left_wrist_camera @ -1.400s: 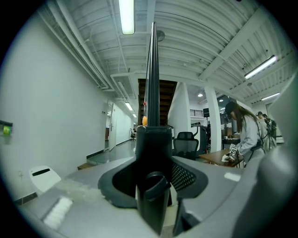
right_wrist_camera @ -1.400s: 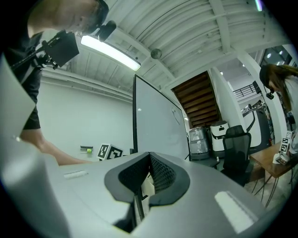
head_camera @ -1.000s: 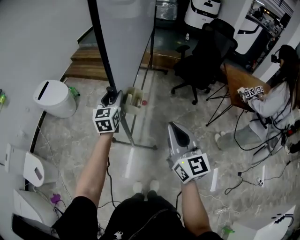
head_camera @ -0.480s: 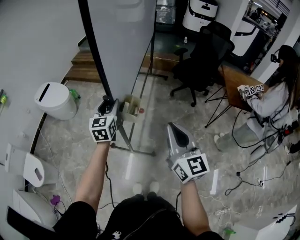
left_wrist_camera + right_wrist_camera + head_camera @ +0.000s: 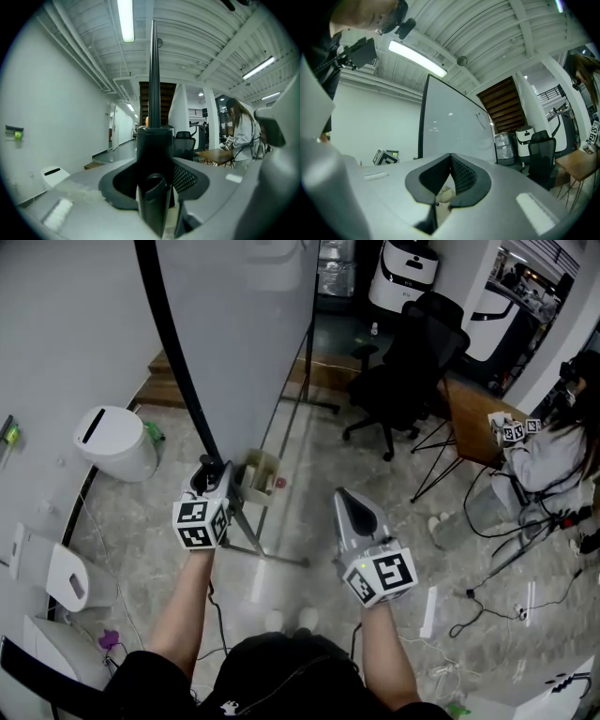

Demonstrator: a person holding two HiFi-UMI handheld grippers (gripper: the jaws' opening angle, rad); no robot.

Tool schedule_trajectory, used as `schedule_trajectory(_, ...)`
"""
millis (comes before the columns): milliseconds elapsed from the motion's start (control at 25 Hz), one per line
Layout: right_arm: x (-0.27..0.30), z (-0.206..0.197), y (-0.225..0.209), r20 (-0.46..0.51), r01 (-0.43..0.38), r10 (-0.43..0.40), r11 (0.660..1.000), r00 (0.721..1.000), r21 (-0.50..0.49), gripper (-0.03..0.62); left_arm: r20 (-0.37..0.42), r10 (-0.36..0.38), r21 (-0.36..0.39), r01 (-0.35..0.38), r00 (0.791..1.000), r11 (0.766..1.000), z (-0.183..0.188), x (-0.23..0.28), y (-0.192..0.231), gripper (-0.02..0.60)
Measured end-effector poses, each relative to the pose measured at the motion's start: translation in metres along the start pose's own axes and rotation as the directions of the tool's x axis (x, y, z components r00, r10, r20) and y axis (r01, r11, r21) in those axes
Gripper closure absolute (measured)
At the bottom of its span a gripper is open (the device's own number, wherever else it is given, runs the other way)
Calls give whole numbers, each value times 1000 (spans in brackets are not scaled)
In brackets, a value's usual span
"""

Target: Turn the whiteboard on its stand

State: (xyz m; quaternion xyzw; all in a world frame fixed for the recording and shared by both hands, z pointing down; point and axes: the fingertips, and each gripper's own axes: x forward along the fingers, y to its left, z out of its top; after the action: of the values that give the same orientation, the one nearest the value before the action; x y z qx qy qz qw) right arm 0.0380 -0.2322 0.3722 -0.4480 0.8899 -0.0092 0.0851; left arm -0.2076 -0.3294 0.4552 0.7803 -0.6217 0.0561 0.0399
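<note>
The whiteboard [image 5: 244, 334] stands tall ahead of me, a pale panel with a black frame edge [image 5: 173, 362] along its left side. My left gripper [image 5: 216, 474] is shut on the lower end of that black edge. In the left gripper view the frame [image 5: 153, 93] rises edge-on from between the jaws of the left gripper [image 5: 154, 187]. My right gripper [image 5: 347, 495] hangs in the air to the right of the board, shut and empty. The right gripper view shows the board [image 5: 454, 126] beyond the closed right gripper [image 5: 450, 155].
The stand's metal legs [image 5: 267, 554] spread on the marble floor by my feet, with a small tray [image 5: 258, 474] on the stand. A white bin [image 5: 112, 442] is at left. A black office chair [image 5: 412, 371], a wooden table [image 5: 478, 413], a seated person [image 5: 548, 446] and floor cables [image 5: 487, 596] are at right.
The board's black edge has swung left and nearer in the head view. My left gripper has moved down and left with it, still shut on it. The right gripper has stayed put.
</note>
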Motion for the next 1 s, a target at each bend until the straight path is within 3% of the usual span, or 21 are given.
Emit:
schedule_trajectory(560,-10,-7,-1,-22,-3,3,1000,1000,-1,585,2,-22,52,22,1000,998,-2,-3,-2,384)
schedule_trajectory(720,-12,-7,0,-19,-8,8,1000,1000,-1,586,2,-12,69,12,1000,998,-1,-9,1,347)
schedule_trajectory(1000,-12,-5,5,-11,-25,25,1000,1000,-2,585,109,24,158,-41,994,987,44,-43,0,325)
